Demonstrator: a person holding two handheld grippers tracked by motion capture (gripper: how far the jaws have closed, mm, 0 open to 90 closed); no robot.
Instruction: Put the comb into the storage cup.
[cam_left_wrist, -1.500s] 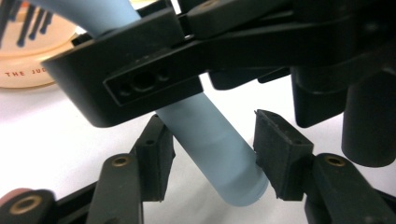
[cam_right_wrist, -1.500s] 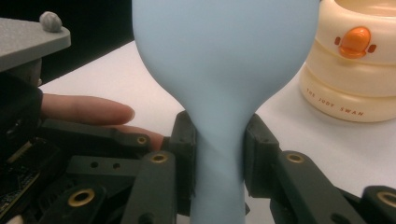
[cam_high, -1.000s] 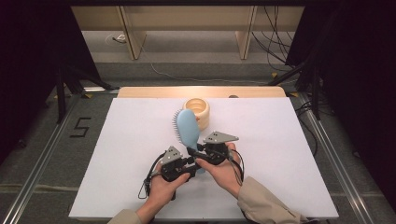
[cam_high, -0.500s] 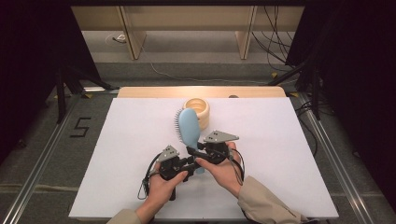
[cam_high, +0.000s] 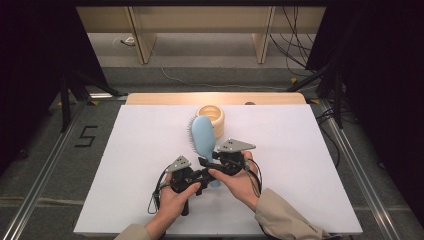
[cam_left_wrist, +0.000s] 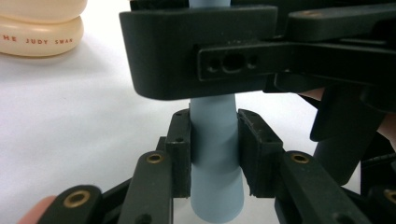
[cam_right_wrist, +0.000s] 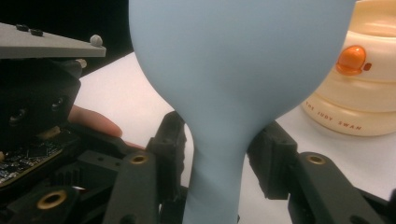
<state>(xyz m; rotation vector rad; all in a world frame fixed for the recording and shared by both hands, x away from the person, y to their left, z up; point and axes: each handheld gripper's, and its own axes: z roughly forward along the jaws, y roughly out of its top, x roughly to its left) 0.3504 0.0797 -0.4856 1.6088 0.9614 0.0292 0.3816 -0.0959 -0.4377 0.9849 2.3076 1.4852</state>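
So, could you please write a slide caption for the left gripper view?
Left claw shut on the pale blue hairbrush handle, cream container on the white table behind.

hairbrush (cam_high: 203, 138) on table (cam_high: 310, 165), container (cam_high: 212, 114) behind it, both tongs near its handle

Overhead cam; two close gripper cams

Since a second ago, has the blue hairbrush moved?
No. The blue hairbrush keeps its head beside the cream container, with the left gripper clamping its handle.
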